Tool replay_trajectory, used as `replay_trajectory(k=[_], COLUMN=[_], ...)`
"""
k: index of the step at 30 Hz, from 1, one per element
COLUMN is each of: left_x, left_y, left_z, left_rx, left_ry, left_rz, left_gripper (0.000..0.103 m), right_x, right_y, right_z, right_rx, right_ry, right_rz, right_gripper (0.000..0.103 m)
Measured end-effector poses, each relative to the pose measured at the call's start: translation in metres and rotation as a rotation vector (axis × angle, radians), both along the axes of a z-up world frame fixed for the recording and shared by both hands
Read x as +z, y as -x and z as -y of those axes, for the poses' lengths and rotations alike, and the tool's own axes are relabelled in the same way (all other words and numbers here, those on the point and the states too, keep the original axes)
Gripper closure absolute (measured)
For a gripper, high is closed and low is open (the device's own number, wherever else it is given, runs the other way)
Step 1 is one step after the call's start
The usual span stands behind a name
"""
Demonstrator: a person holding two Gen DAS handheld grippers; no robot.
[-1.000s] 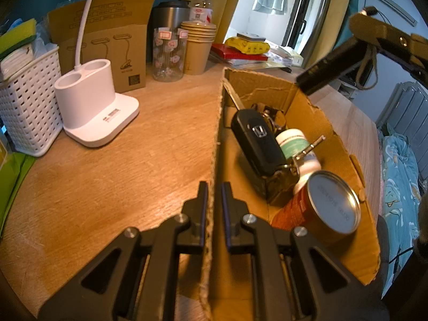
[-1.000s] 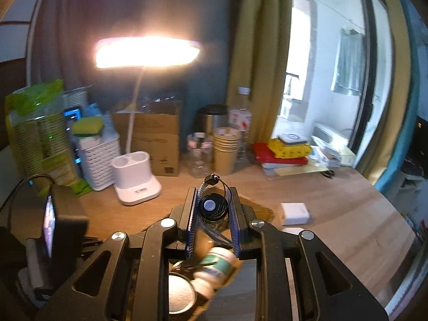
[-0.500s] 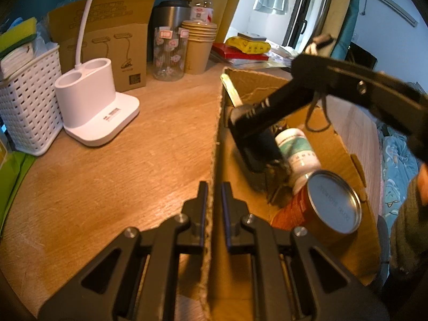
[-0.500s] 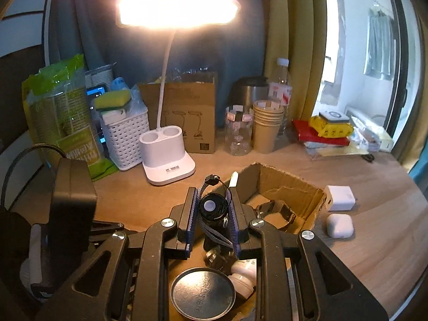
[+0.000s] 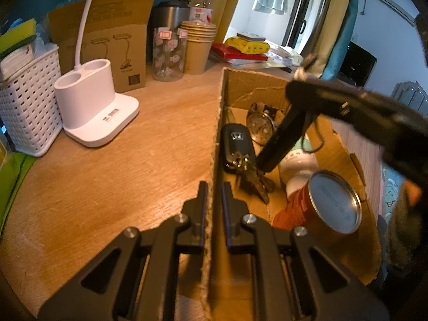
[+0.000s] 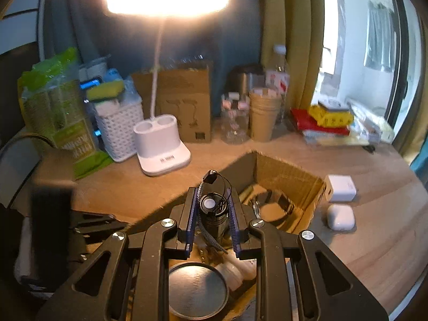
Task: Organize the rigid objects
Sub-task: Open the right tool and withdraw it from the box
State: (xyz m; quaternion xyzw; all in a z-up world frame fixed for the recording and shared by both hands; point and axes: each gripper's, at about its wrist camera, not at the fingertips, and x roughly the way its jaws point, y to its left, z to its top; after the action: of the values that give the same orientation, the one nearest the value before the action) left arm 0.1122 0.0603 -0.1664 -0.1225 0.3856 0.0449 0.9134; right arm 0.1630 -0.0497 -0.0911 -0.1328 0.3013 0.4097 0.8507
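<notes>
Black cylindrical flashlight [image 6: 214,214] with a wrist cord sits clamped in your right tool [image 6: 212,219], tilted down into the open brown cardboard box [image 5: 251,85] above the black car key [image 5: 236,144]; your left tool [image 5: 214,200] pinches the box's left wall on the wooden bench [image 5: 107,176]

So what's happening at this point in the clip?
A person with two handheld grippers is sorting small items into a cardboard box. The left gripper is clamped on the box's side wall, steadying it. The right gripper holds a small black flashlight above the box, not released. Inside the box lie a car key, a watch, a white bottle and a can.
</notes>
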Motion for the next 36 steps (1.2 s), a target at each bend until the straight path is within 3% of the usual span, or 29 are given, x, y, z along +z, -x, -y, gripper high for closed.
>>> replay_trajectory(k=[6, 10, 18, 20, 26, 36], left_x=[0.000, 0.000, 0.000, 0.000, 0.000, 0.000], left_y=[0.000, 0.000, -0.001, -0.001, -0.001, -0.001], left_z=[0.000, 0.000, 0.000, 0.000, 0.000, 0.000], left_rx=[0.000, 0.001, 0.000, 0.000, 0.000, 0.000], left_ry=[0.000, 0.000, 0.001, 0.000, 0.000, 0.000], left_rz=[-0.001, 0.000, -0.002, -0.002, -0.002, -0.002], left_gripper=[0.092, 0.092, 0.092, 0.092, 0.092, 0.092], right_x=[-0.014, -0.025, -0.028, -0.026, -0.017, -0.002], right_y=[-0.020, -0.032, -0.035, -0.035, -0.032, -0.035], right_z=[0.011, 0.016, 0.019, 0.021, 0.025, 0.043], right_rx=[-0.073, -0.130, -0.141, -0.141, -0.156, -0.220], right_ry=[0.029, 0.072, 0.074, 0.067, 0.055, 0.002], right_rz=[-0.033, -0.050, -0.057, -0.055, -0.016, 0.016], right_gripper=[0.077, 0.065, 0.061, 0.051, 0.036, 0.035])
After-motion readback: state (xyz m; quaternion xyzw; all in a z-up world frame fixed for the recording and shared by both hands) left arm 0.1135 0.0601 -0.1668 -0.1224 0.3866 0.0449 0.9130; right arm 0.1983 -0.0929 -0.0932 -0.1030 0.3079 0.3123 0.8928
